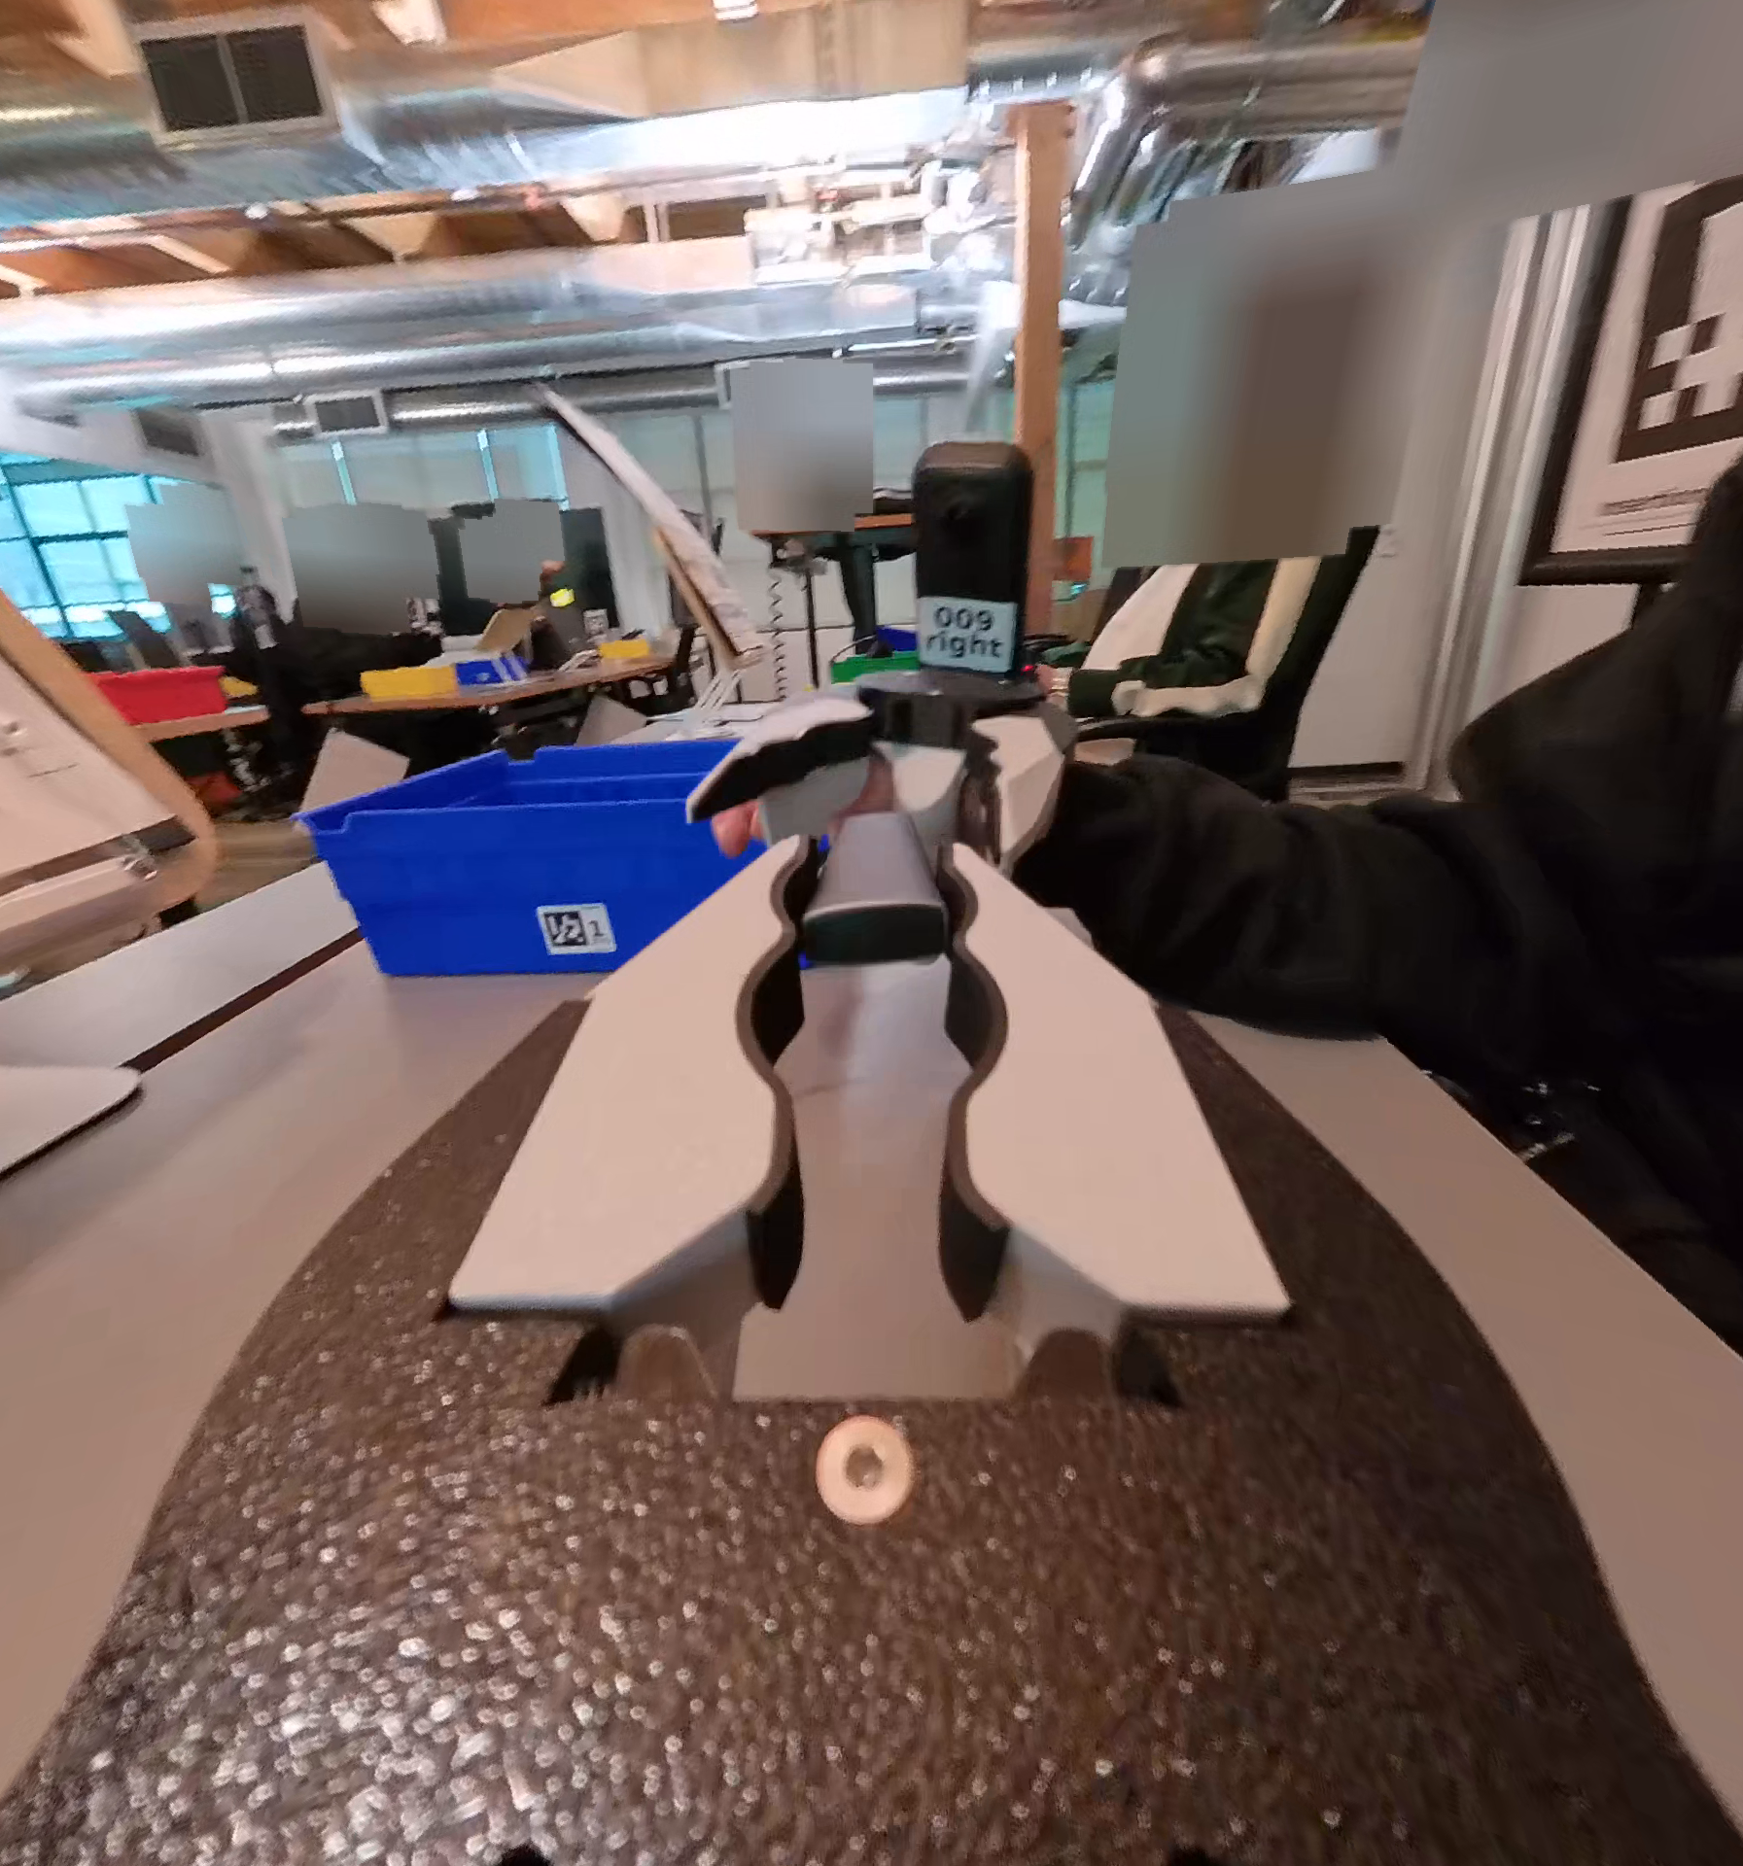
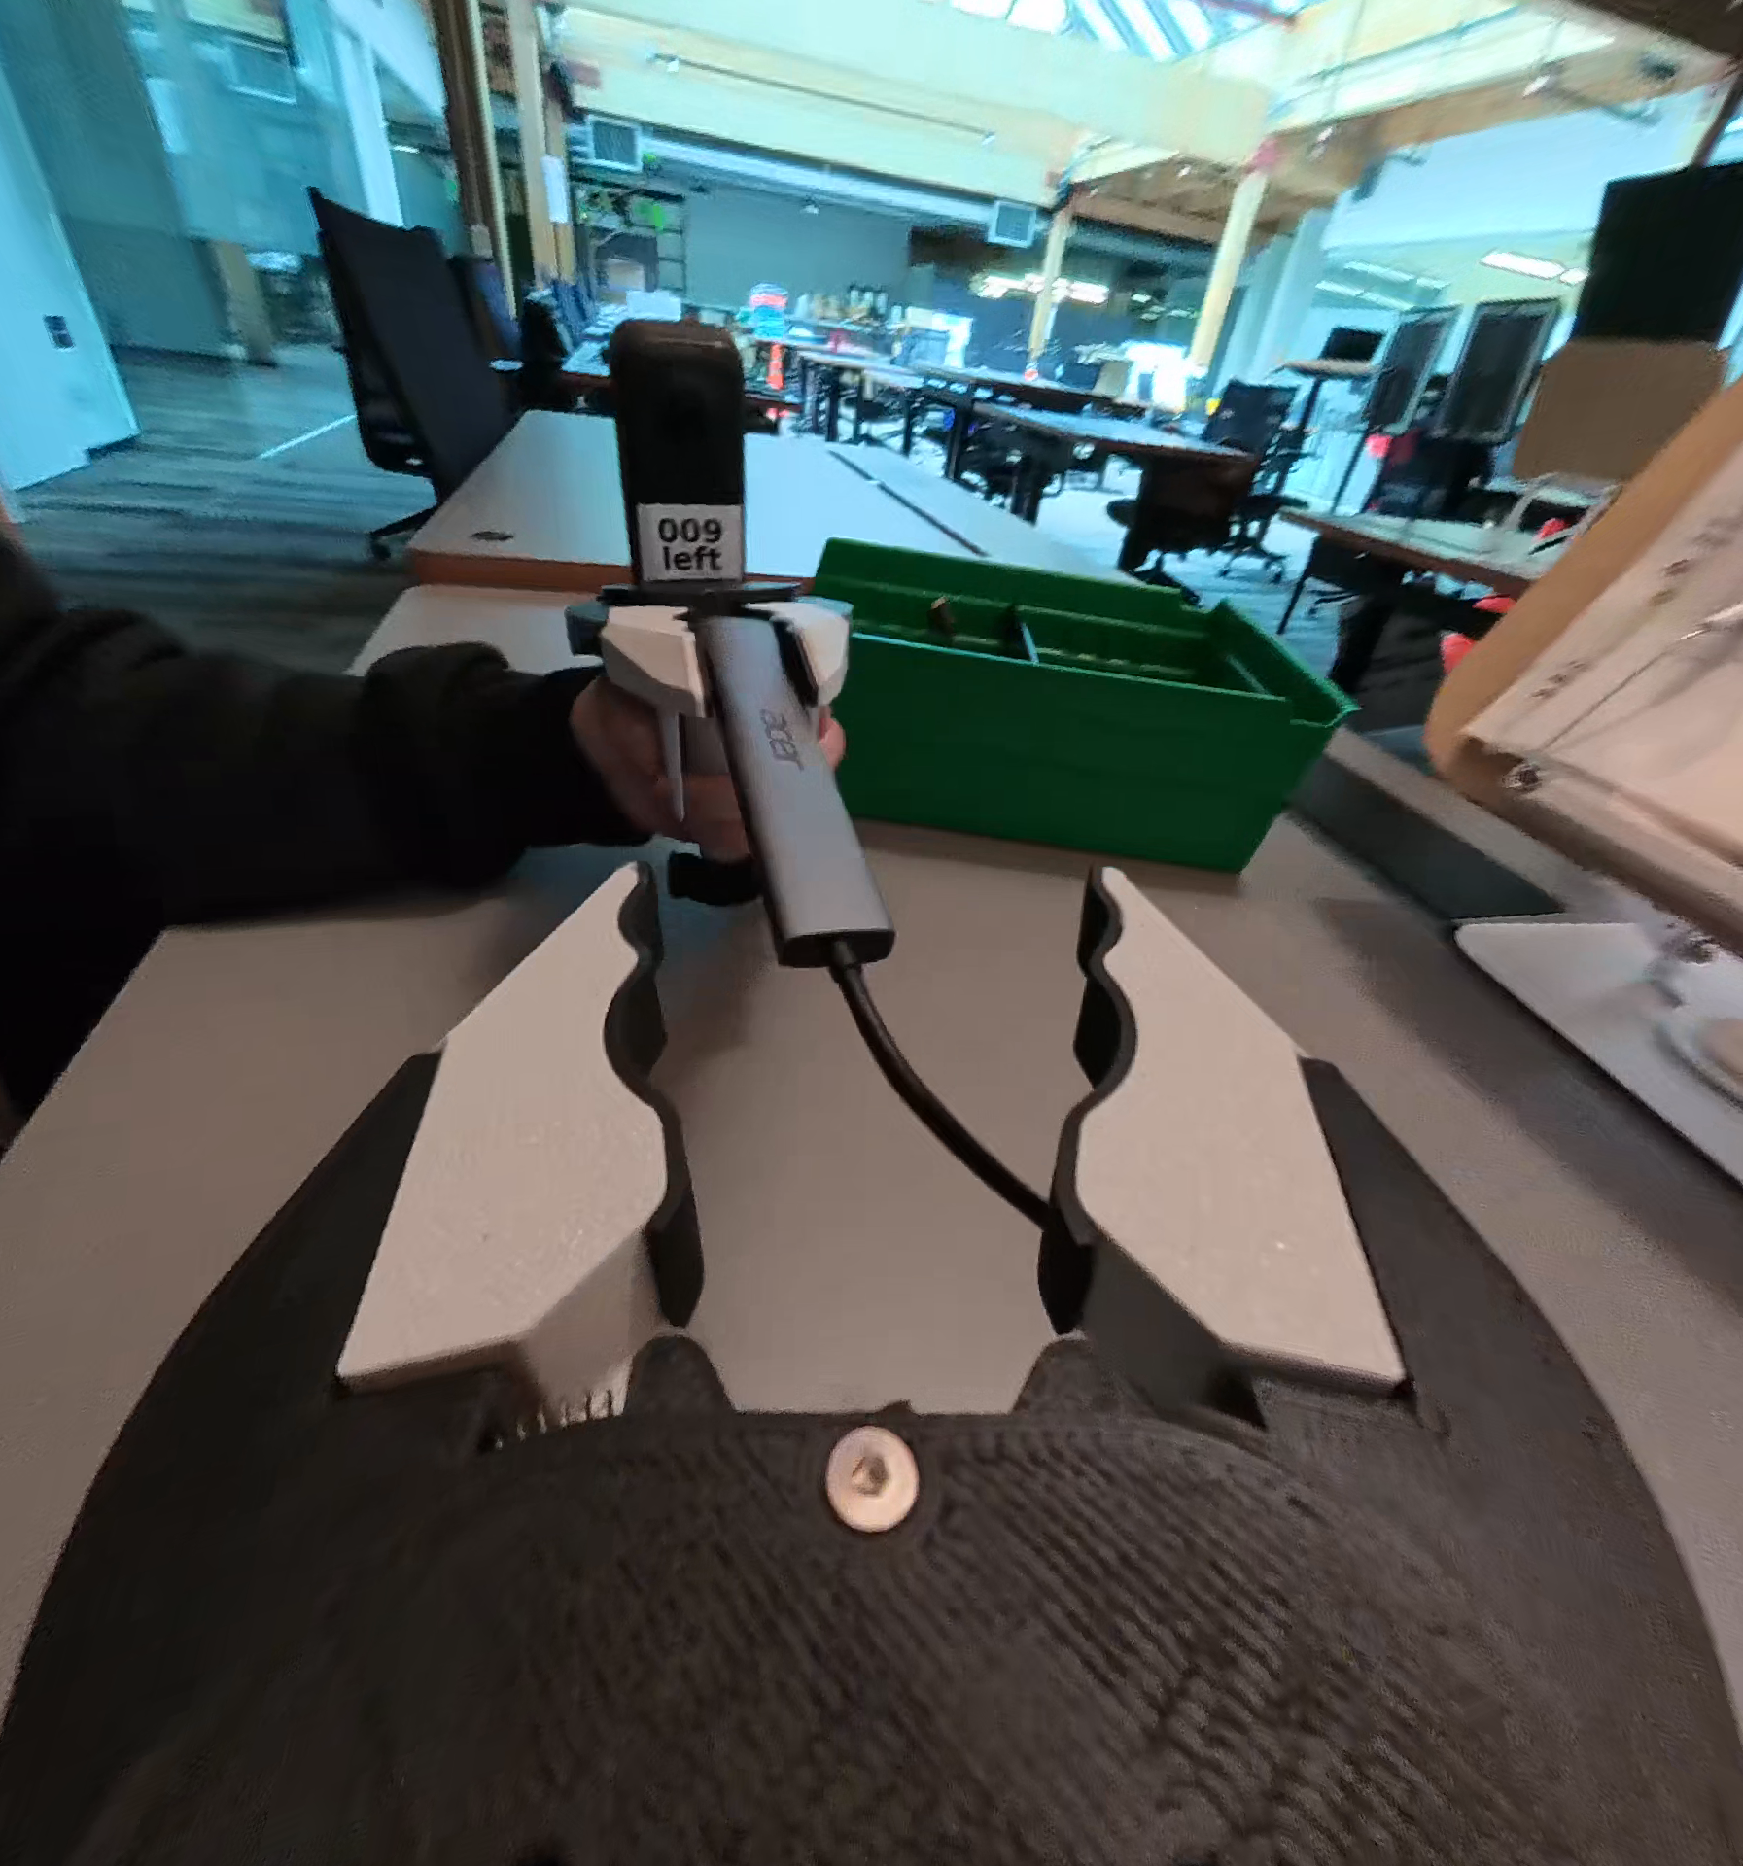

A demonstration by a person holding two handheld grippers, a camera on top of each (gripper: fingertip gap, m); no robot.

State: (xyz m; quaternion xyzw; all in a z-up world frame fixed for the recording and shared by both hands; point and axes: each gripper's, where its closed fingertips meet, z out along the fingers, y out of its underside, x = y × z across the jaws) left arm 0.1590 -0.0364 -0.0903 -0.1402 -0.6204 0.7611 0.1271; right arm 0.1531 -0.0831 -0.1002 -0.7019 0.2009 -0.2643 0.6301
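My left gripper is shut on a slim grey hub and holds it by one end above the grey table. In the right wrist view the left gripper holds the hub tilted toward the camera. A black cable hangs from the hub's near end and runs down to the inner side of my right gripper's right finger, where its end is hidden. My right gripper is open wide and empty, with the hub's cable end just beyond its fingertips. It also shows in the left wrist view, facing the left gripper.
A blue bin stands on the table behind the right gripper. A green bin with dividers stands behind the left gripper. A tilted light board and a white pad lie to one side. Black sleeves reach in.
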